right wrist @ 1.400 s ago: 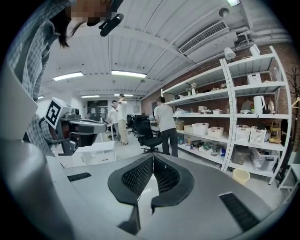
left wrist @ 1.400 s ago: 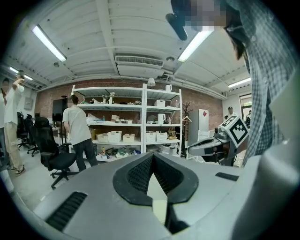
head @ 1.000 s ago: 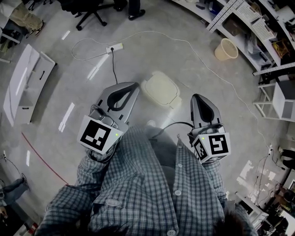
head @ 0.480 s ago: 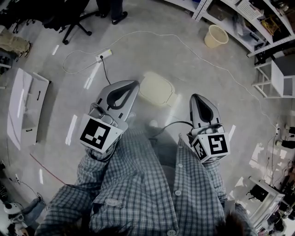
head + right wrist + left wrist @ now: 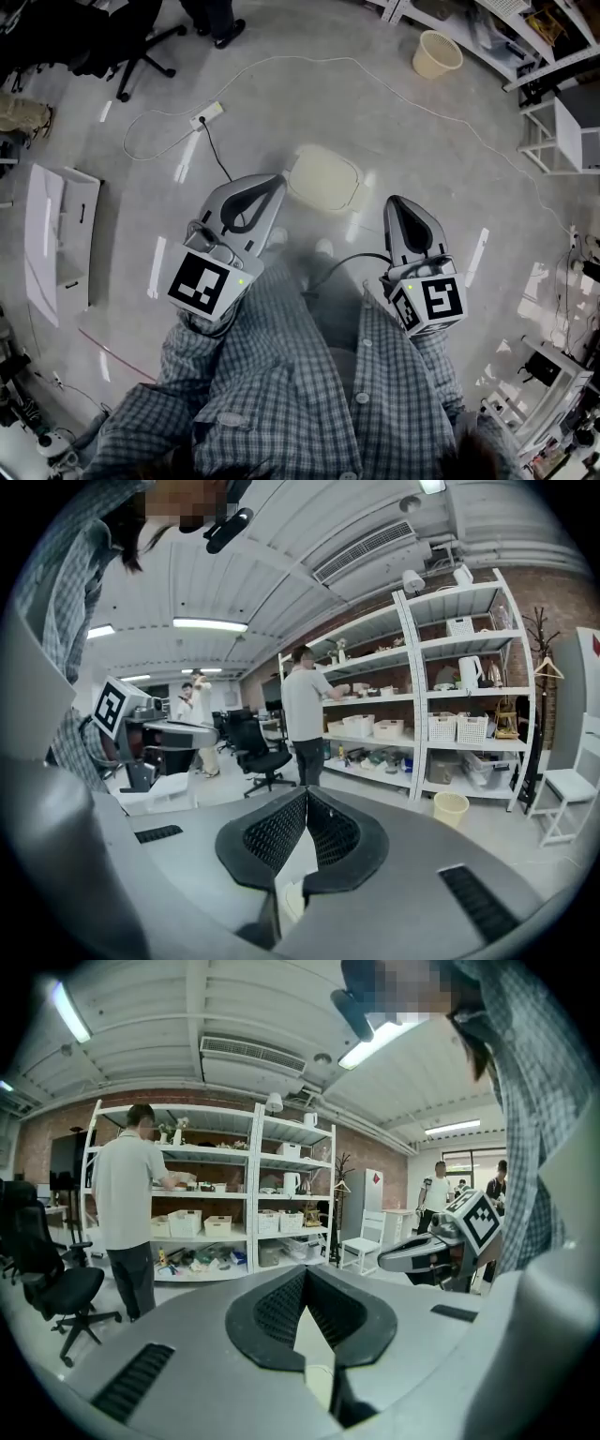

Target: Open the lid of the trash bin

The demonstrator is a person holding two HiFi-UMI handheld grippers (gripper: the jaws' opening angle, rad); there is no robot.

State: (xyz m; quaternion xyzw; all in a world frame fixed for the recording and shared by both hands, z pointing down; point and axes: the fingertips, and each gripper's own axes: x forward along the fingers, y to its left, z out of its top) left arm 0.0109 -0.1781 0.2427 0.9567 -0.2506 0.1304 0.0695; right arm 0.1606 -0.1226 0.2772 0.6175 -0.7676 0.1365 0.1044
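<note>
The trash bin (image 5: 323, 178) stands on the grey floor ahead of me in the head view, its cream lid down. My left gripper (image 5: 274, 180) points at the bin's left side, its tip close to the lid's edge, jaws shut and empty. My right gripper (image 5: 397, 201) hangs to the right of the bin, apart from it, also shut on nothing. In the left gripper view my left gripper (image 5: 303, 1271) faces the shelves, and the bin is out of sight. The right gripper view has my right gripper (image 5: 306, 792) level too, likewise without the bin.
A power strip (image 5: 208, 113) and its white cable lie beyond the bin. A beige wastebasket (image 5: 438, 53) sits by the shelving (image 5: 553, 56) at the back right. An office chair (image 5: 122, 42) and a white panel (image 5: 58, 234) are at the left. A person (image 5: 127, 1213) stands at the shelves.
The head view has shifted, so the bin now sits slightly lower and nearer in the picture. Both grippers stay shut in about the same place in front of me.
</note>
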